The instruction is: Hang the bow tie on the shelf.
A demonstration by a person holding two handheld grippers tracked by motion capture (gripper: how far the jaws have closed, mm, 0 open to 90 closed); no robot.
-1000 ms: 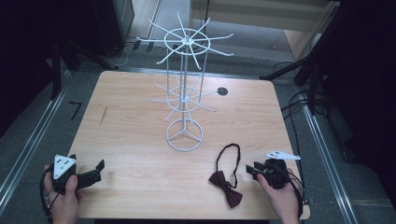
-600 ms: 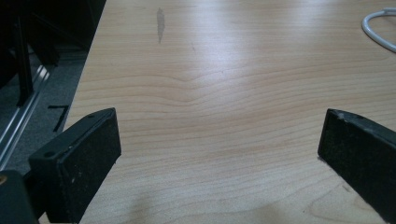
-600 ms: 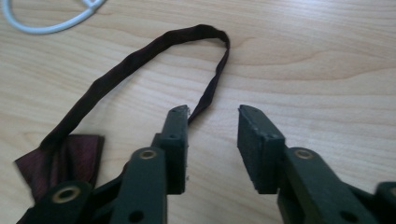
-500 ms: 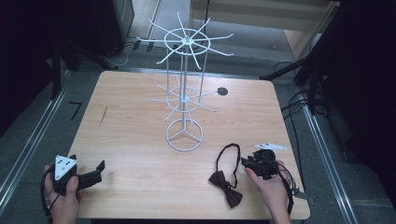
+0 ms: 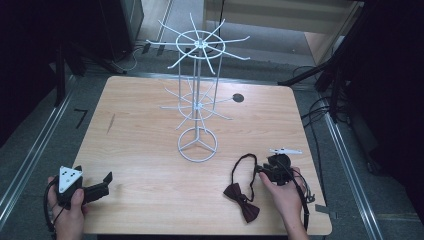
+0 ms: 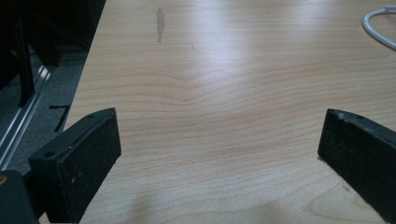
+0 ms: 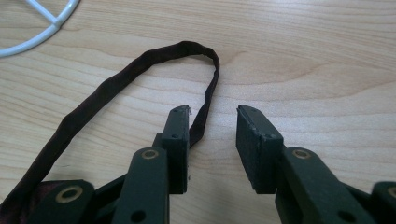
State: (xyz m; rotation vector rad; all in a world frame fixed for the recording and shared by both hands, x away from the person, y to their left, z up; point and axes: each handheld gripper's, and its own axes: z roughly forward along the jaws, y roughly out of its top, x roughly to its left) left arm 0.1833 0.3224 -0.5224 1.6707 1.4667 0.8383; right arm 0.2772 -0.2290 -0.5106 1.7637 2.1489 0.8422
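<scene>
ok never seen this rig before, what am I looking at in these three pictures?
No robot here: a person holds a two-jaw handheld gripper in each hand at a light wooden table. The high view looks down from above the person's side; the other two come from cameras riding on each gripper, looking along its black fingers.

On the table stands a white wire display rack with radiating hooks, and a dark maroon bow tie with a thin neck strap lies near the right gripper.

The left gripper hovers wide open over bare wood. The right gripper is open with the strap running between its fingers, against one of them; nothing is clamped yet.
</scene>
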